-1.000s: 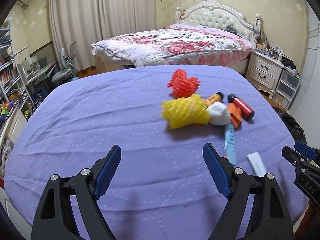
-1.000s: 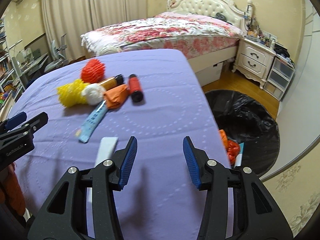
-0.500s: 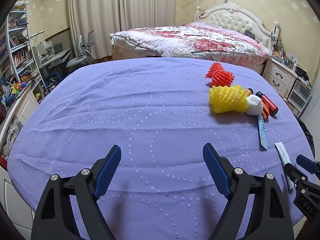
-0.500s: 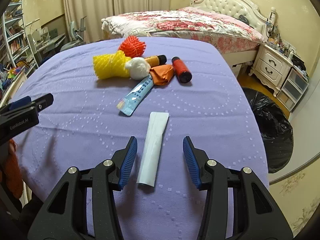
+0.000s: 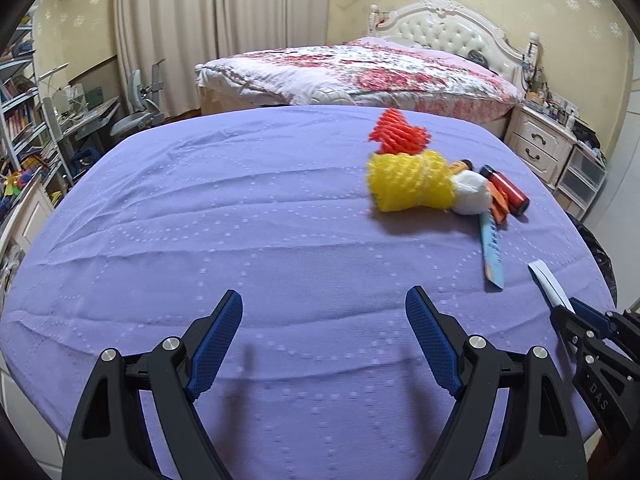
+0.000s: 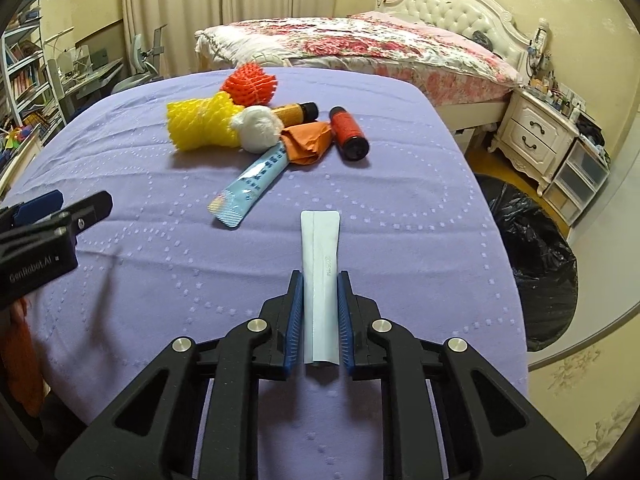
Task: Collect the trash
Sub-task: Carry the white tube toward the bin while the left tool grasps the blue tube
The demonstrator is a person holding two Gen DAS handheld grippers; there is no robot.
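The white packet (image 6: 320, 280) lies flat on the purple table (image 6: 400, 208), and the right gripper (image 6: 319, 316) has now closed its jaws against its sides, where half a second ago they stood apart. The left gripper (image 5: 324, 332) stays wide open and empty over the table, now nearer the trash pile (image 5: 432, 176).

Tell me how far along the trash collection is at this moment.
Early on. Done: nothing confirmed; the black trash bag by the table shows no visible contents here. In hand: the right tool is shut on the white sachet; the left tool is open and empty. Left on the purple cloth: blue sachet, yellow foam net, red foam net, white wad, orange wrapper, two small bottles.
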